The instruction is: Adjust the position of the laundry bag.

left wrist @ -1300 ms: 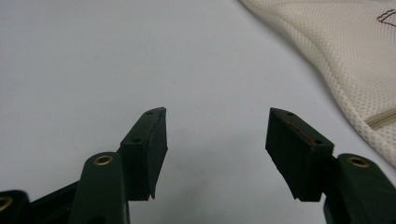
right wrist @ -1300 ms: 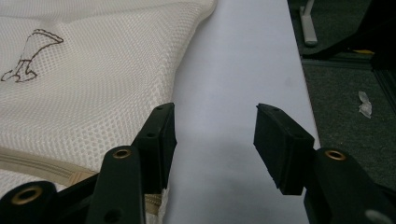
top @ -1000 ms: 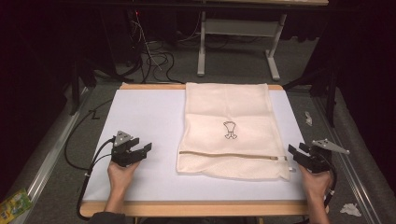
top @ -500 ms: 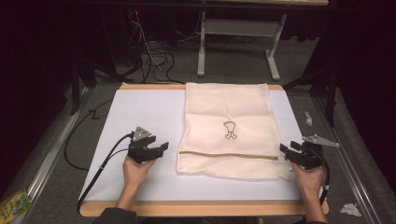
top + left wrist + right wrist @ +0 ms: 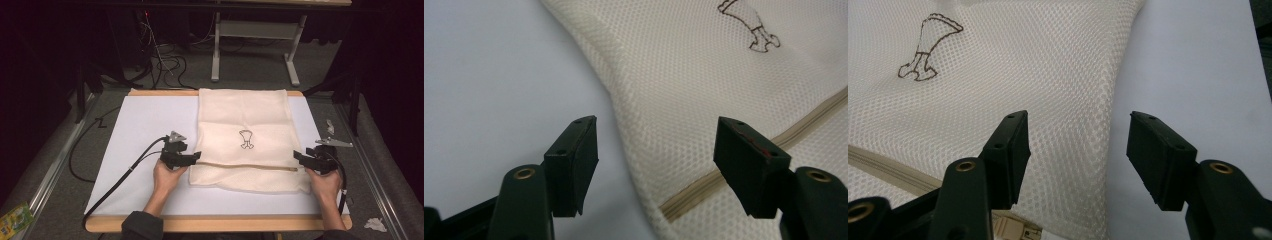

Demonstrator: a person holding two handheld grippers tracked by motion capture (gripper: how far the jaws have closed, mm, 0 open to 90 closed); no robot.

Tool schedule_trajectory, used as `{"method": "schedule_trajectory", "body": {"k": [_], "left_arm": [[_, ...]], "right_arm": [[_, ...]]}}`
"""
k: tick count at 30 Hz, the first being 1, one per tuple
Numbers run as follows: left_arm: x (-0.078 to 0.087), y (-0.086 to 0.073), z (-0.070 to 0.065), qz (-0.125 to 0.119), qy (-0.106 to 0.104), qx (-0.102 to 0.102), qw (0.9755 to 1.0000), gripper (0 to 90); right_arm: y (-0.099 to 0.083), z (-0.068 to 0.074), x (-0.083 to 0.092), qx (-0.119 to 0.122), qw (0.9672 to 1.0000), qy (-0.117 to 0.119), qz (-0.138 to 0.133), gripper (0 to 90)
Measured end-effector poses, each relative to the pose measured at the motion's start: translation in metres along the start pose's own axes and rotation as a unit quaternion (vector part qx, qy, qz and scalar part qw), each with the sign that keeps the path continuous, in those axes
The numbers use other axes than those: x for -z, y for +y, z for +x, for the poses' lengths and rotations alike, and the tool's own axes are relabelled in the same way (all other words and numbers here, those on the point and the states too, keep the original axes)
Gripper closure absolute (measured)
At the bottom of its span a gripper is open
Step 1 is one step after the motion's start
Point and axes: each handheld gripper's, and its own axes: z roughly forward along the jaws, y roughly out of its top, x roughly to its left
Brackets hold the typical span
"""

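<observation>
A cream mesh bag (image 5: 242, 115) lies flat on the white table top, with a small dark emblem (image 5: 246, 139) and a zipper (image 5: 250, 166) across its near part. My left gripper (image 5: 192, 157) is at the bag's left edge, level with the zipper. Its jaws have just been opening; they are open and straddle the bag's edge (image 5: 624, 105) and zipper end (image 5: 694, 192) without pressing on them. My right gripper (image 5: 300, 157) is at the bag's right edge. Its jaws have also just been opening and hang open over the mesh edge (image 5: 1110, 125).
The white table top (image 5: 145, 130) has a wooden rim (image 5: 215, 222) at the near side. Black cables (image 5: 120, 180) trail from the left gripper across the table. On the floor lie a green packet (image 5: 15, 220) at left and crumpled paper (image 5: 375, 224) at right.
The left gripper has moved right, up to the bag's left edge. The right gripper has shifted a little left, to the bag's right edge.
</observation>
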Motion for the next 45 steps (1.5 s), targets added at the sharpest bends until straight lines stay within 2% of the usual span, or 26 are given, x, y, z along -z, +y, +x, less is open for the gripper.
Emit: {"method": "schedule_trajectory", "body": {"k": [3, 5, 6, 8, 10, 11, 14, 19, 22, 24, 28, 30, 34, 38, 45], "left_arm": [[-0.007, 0.004, -0.003, 0.0, 0.0, 0.006, 1.0, 33.5], [-0.014, 0.008, -0.004, 0.011, 0.003, 0.004, 0.9999, 33.4], [-0.016, 0.009, -0.004, 0.01, 0.005, 0.005, 0.9999, 33.2], [-0.02, 0.011, -0.003, 0.01, 0.001, 0.015, 0.9998, 33.0], [-0.023, 0.012, -0.003, 0.019, 0.013, 0.007, 0.9997, 32.9], [-0.025, 0.01, -0.004, 0.021, 0.012, 0.009, 0.9997, 32.9], [-0.032, 0.009, -0.004, 0.033, 0.015, 0.01, 0.9993, 32.9], [-0.042, 0.007, -0.006, 0.045, 0.018, 0.015, 0.9987, 34.8], [-0.041, 0.009, -0.006, 0.046, 0.021, 0.017, 0.9986, 36.7], [-0.041, 0.008, -0.006, 0.047, 0.026, 0.01, 0.9985, 39.6], [-0.04, 0.01, -0.004, 0.049, 0.026, 0.018, 0.9983, 48.5], [-0.04, 0.01, -0.004, 0.05, 0.022, 0.018, 0.9983, 54.9], [-0.039, 0.011, -0.002, 0.054, 0.029, 0.01, 0.9981, 68.8], [-0.037, 0.014, 0.0, 0.048, 0.019, 0.015, 0.9986, 81.9], [-0.03, 0.017, 0.002, 0.035, 0.009, 0.01, 0.9993, 85.0]], "right_arm": [[0.003, -0.001, -0.002, 0.0, 1.0, -0.004, 0.005, 42.1], [0.004, -0.002, -0.004, -0.005, 1.0, -0.001, 0.008, 41.8], [0.006, -0.003, -0.005, -0.007, 0.9999, 0.0, 0.012, 41.8], [0.008, -0.005, -0.007, -0.007, 0.9997, 0.0, 0.021, 41.6], [0.011, -0.006, -0.007, -0.006, 0.9996, -0.002, 0.027, 41.6], [0.011, -0.006, -0.008, -0.008, 0.9996, -0.002, 0.027, 41.8], [0.009, -0.006, -0.014, -0.01, 0.999, -0.002, 0.043, 42.5], [0.002, -0.011, -0.019, -0.023, 0.9983, 0.004, 0.054, 45.3], [0.002, -0.014, -0.022, -0.032, 0.9977, 0.012, 0.059, 48.7], [0.001, -0.013, -0.023, -0.03, 0.9971, 0.019, 0.067, 54.2], [0.002, -0.011, -0.026, -0.025, 0.9965, 0.027, 0.075, 66.1], [0.002, -0.01, -0.027, -0.018, 0.9964, 0.029, 0.078, 71.9], [0.003, -0.008, -0.027, -0.004, 0.9964, 0.03, 0.08, 83.2], [0.005, -0.007, -0.026, 0.006, 0.9962, 0.035, 0.08, 86.6], [0.007, -0.007, -0.023, 0.005, 0.9963, 0.043, 0.074, 87.8]]}}
